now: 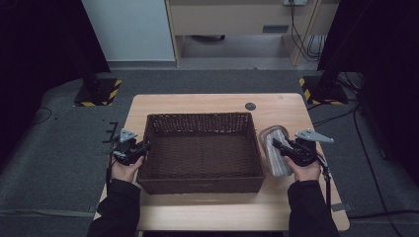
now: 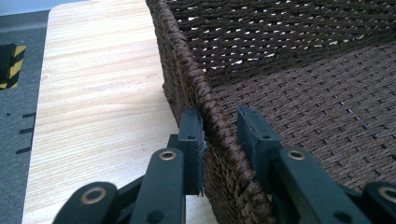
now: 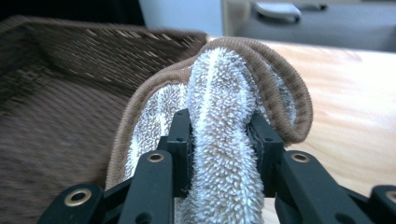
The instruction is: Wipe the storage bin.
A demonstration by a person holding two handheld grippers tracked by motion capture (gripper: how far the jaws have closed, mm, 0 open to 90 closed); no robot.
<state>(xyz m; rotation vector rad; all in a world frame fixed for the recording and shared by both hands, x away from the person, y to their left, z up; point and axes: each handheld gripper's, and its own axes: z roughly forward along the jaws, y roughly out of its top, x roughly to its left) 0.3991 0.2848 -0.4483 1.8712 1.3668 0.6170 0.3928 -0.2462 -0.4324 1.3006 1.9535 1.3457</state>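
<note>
Now your left gripper (image 2: 220, 140) fingers clamp the dark brown woven basket's (image 2: 289, 88) wall; your right gripper (image 3: 219, 140) fingers pinch a folded grey brown-edged towel (image 3: 219, 107).

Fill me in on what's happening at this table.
A person works at a wooden table with a gripper in each hand. The left gripper is clamped on the left rim of a brown woven basket, one jaw outside the wall and one inside. The right gripper pinches a fold of a grey towel with a brown edge, just right of the basket. The basket looks empty, so the towel probably goes in next.
</note>
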